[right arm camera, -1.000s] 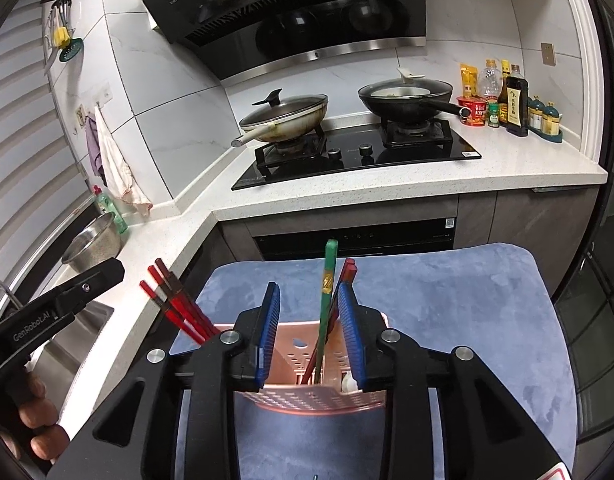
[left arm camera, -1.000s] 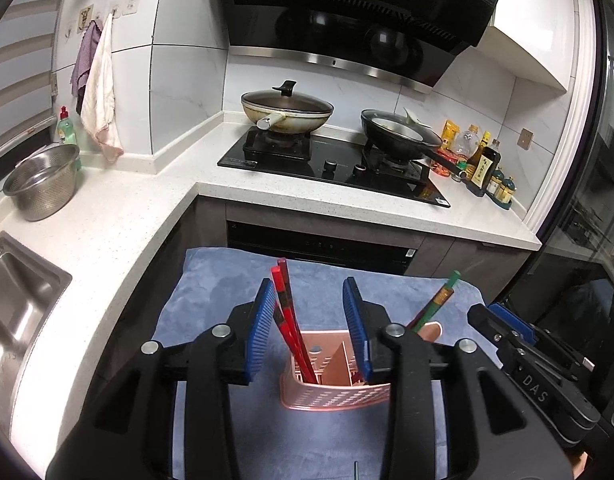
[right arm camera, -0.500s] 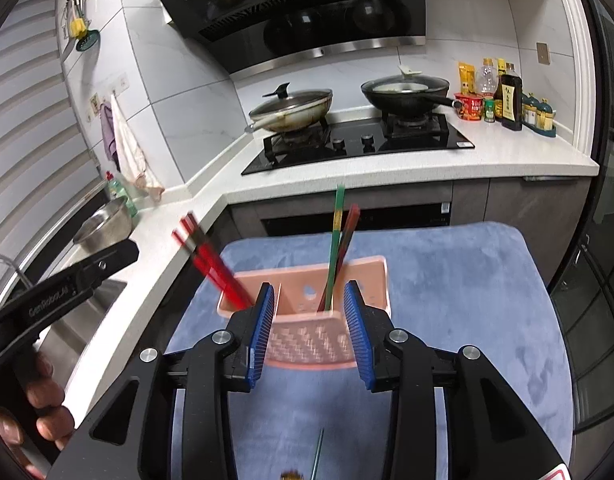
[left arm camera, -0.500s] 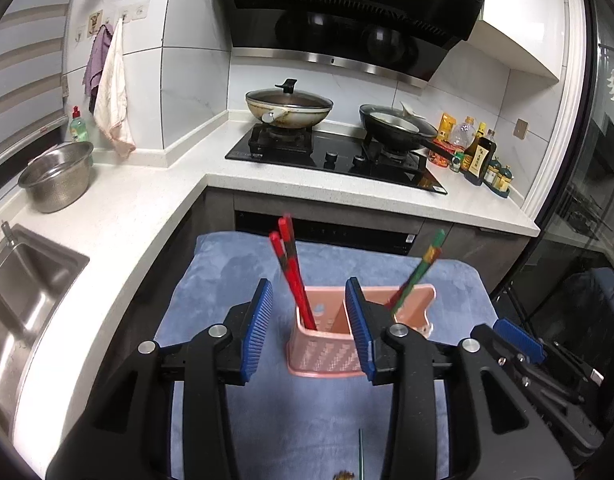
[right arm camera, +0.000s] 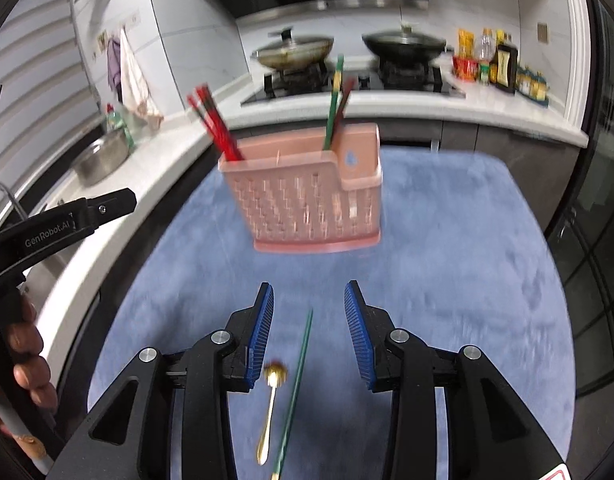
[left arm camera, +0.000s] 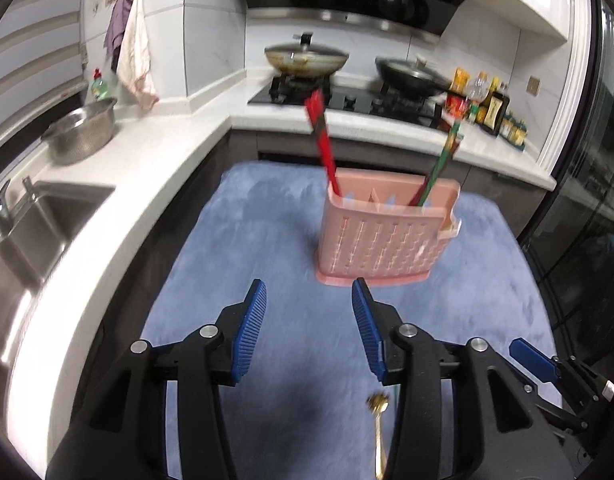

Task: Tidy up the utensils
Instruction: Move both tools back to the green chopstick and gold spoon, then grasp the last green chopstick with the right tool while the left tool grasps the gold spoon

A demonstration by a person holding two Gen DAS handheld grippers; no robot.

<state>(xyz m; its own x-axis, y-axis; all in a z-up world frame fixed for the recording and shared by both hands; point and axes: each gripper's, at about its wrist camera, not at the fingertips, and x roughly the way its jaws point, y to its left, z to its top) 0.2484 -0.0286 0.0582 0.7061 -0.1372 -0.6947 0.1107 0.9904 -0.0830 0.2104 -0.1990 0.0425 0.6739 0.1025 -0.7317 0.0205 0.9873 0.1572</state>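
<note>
A pink utensil caddy (left arm camera: 387, 232) (right arm camera: 307, 204) stands on the blue mat (left arm camera: 267, 248). Red chopsticks (left arm camera: 322, 140) (right arm camera: 213, 122) lean in its left compartment. A green and a red chopstick (left arm camera: 441, 160) (right arm camera: 334, 100) lean in its right compartment. My left gripper (left arm camera: 309, 326) is open and empty, short of the caddy. My right gripper (right arm camera: 309, 334) is open and empty, above a green chopstick (right arm camera: 295, 384) and a gold spoon (right arm camera: 269, 404) that lie on the mat. The gold spoon also shows in the left wrist view (left arm camera: 378, 436).
The white counter (left arm camera: 139, 176) wraps round the left with a sink (left arm camera: 23, 232) and a steel bowl (left arm camera: 81, 134). The stove with two pans (left arm camera: 307, 60) and sauce bottles (left arm camera: 491, 108) stand at the back. The other hand-held gripper (right arm camera: 55, 224) shows at left.
Both grippers have pulled back and away from the caddy, which now stands farther ahead. The green chopstick and gold spoon on the mat have come into view below the fingers.
</note>
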